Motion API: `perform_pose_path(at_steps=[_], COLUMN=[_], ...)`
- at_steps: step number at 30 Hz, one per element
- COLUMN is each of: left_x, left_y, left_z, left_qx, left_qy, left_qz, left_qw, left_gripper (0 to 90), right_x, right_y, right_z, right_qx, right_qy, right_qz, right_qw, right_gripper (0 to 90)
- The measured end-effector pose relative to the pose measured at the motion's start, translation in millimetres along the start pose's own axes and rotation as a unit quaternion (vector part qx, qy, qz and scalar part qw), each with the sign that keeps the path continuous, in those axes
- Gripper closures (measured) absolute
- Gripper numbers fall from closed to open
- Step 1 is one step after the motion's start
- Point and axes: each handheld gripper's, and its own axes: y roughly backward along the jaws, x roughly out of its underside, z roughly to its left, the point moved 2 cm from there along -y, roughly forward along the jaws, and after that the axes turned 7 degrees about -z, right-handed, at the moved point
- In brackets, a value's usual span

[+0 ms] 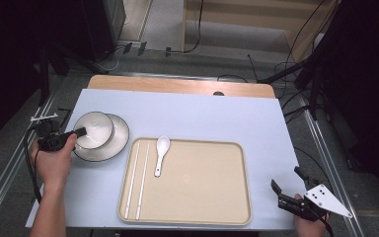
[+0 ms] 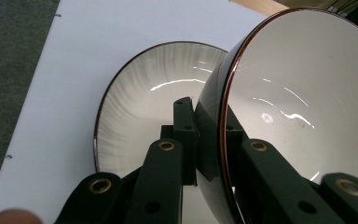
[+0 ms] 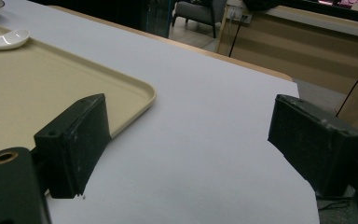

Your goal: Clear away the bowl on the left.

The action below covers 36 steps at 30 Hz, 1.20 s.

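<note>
The right gripper (image 1: 287, 190) rests near the tray (image 1: 192, 217) corner, jaws spread, holding nothing. On the tray lie two chopsticks (image 1: 133, 180) and a spoon (image 1: 161, 154), lengthwise front to back. The left gripper (image 1: 80, 132) pinches the bowl (image 1: 94, 129) rim; the bowl sits over the plate (image 1: 114, 146), tilted in the left gripper view.

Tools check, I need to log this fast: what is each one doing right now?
Left tool: closed on the rim of the bowl, above the plate.
Right tool: open, holding nothing.
</note>
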Motion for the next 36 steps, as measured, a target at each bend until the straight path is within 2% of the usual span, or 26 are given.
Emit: perform_pose_path(at_steps=[3,7,13,20,36], left_x=[1.4,2.3,6.9,18.8,36.4], left_y=[4.2,8.0,17.4,27.6,25.4], left_z=[-6.7,-11.9,-26.8,-41.1,-80.2], left_qx=[0.01,0.018,0.04,0.06,0.097], left_qy=[-0.012,-0.016,-0.027,-0.024,-0.056], left_qz=[-0.003,-0.004,-0.006,-0.003,0.017], left_qw=[0.9999,0.9997,0.9988,0.9979,0.9935], left_gripper=[83.1,83.1,83.1,83.1,83.1], right_x=[-0.5,-1.0,-1.7,-2.4,-3.4], right_y=[0.3,1.0,1.7,1.0,0.1], right_z=[-0.5,-0.6,-2.0,-2.6,-3.3], right_qx=[0.001,0.0,0.001,0.0,-0.001], right_qy=[-0.001,0.001,0.001,0.002,0.002], right_qz=[-0.002,-0.002,-0.006,-0.007,-0.009], right_qw=[1.0,1.0,1.0,1.0,1.0], right_gripper=[13.0,13.0,13.0,13.0,13.0])
